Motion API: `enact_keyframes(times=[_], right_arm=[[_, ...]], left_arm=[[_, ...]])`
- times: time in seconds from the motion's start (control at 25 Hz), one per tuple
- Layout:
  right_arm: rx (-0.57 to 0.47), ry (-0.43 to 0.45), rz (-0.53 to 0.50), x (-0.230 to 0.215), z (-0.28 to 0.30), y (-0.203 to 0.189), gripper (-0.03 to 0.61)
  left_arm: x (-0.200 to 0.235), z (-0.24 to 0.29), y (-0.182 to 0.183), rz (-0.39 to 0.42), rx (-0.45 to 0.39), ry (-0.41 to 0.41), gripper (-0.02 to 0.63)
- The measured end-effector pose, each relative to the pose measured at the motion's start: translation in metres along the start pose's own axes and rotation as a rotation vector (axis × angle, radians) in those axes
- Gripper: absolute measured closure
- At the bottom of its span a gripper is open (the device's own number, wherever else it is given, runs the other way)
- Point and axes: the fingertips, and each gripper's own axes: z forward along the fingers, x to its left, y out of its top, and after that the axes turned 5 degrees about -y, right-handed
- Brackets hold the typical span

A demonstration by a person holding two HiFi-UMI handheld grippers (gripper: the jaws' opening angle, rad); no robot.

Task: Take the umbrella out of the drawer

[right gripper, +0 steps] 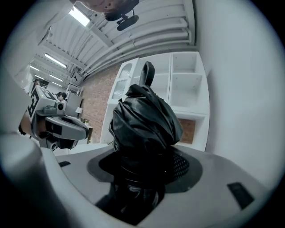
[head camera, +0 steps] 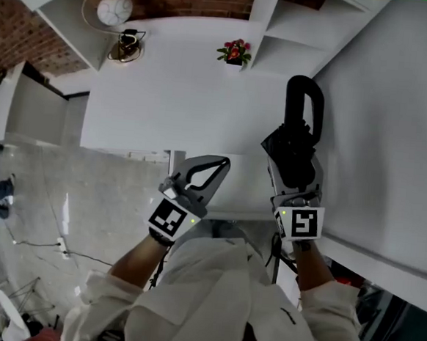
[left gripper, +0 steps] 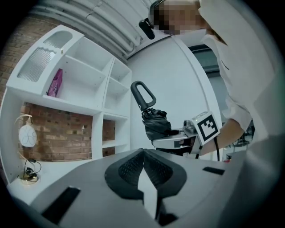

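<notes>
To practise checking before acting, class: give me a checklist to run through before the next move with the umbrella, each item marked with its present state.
1. Umbrella clamped in the right claw: ok.
2. Umbrella folded, canopy bundled: ok.
3. Left claw empty, jaws together: ok.
4. Left claw apart from the umbrella: ok.
5. Potted flowers on the shelf clear of the umbrella: ok.
6. Drawer closed: cannot tell, none in view.

Bright even light; ceiling strip lights glare; fisheye edges dark, warped.
</notes>
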Motion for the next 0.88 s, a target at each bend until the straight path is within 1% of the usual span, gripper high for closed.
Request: enact_keyframes(times=[0.16,0.44,0.56,0.64,0.88], right_arm=[[-0.062,-0.049,-0.036,-0.019,-0.014,0.037,0.300],[-0.156,-0.130,-0.021,-0.036,-0.045,0.086,0.299],[-0.178,-0.158,-0.021,-0.040,-0.062,0.099,0.299],[-0.187,-0.176,-0.011,-0.044,-0.069,0.102,0.299],[-0.188,-0.220,0.067,-0.061,-0.088,0.097,0.299]], left_arm=[[0.005,-0.005,0.040,0.020,-0.056,0.029,0.590],[0.013,-0.023,0.095,0.077,-0.117,0.087,0.591],[0.015,-0.033,0.102,0.103,-0.116,0.115,0.591],[0.020,-0.037,0.102,0.102,-0.110,0.132,0.590],[0.025,-0.044,0.106,0.116,-0.106,0.161,0.591]])
